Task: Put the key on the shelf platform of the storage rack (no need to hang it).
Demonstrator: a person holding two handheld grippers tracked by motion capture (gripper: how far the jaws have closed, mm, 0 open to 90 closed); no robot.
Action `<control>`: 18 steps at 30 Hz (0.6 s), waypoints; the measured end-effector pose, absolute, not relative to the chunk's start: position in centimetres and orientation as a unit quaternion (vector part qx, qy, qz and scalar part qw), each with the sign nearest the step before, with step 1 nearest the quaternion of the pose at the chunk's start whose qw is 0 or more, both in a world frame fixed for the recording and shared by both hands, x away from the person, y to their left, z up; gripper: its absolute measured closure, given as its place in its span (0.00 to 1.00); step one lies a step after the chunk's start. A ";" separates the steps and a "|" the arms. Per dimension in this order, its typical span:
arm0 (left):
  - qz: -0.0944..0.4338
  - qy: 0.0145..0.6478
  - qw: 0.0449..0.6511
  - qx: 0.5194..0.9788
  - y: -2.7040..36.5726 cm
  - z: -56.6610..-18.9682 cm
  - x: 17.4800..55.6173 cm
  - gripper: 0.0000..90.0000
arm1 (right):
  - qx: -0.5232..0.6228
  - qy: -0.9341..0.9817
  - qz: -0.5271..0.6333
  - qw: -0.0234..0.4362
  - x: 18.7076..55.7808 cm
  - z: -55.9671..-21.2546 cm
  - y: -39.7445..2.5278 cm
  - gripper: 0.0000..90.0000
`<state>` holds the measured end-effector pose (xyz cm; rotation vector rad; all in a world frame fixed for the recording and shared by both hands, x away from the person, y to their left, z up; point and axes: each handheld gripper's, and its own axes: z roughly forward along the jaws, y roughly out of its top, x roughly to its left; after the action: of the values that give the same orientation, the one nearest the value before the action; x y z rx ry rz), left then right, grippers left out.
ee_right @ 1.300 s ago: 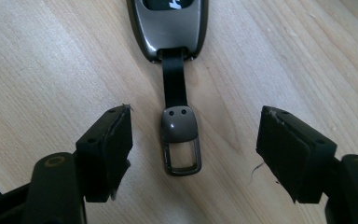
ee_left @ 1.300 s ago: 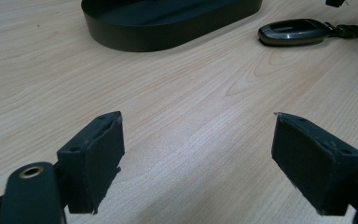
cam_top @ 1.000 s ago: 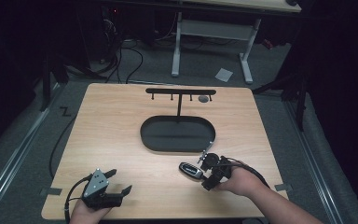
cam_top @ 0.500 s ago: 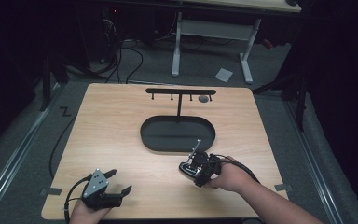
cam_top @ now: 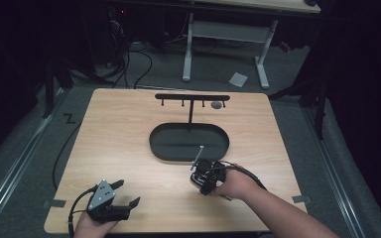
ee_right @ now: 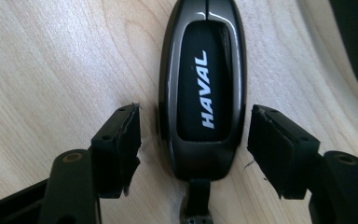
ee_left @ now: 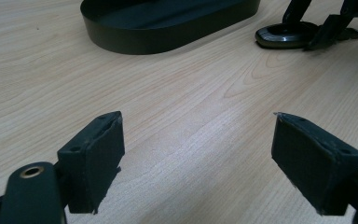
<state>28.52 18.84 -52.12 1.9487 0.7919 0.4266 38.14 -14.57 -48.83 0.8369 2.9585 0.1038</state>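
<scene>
The desk (cam_top: pixel 129 129) filled the middle of the high view, with the black oval tray (cam_top: pixel 189 143) and its hook stand (cam_top: pixel 192 98) at centre. I judged I was at the grasp step. My left gripper (cam_top: pixel 124 194) rested at lower left, jaws wide and empty. My right gripper (ee_right: pixel 193 135) straddled the HAVAL key fob (ee_right: pixel 203 84), which lay flat just below the tray, jaws narrow but not touching. Next: close squarely on its sides.
</scene>
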 end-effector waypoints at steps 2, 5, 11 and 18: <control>0.175 0.325 0.478 0.797 18.8 -52.1 28.5 0.20 | 0.271 0.962 0.031 0.033 38.2 -49.0 -14.4 0.41; 0.175 0.324 0.478 0.797 18.8 -52.1 28.5 0.20 | 0.269 0.962 0.026 0.031 38.3 -49.1 -14.4 0.43; 0.173 0.324 0.477 0.799 18.8 -52.1 28.5 0.20 | 0.280 0.959 0.029 0.019 38.7 -49.3 -14.5 0.44; 0.174 0.324 0.476 0.799 18.8 -52.1 28.5 0.20 | 0.269 0.963 0.027 0.017 39.0 -49.1 -14.5 0.53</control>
<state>28.51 18.77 -52.14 1.9520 0.7906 0.4251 39.00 -14.53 -49.14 0.8364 2.9921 0.0832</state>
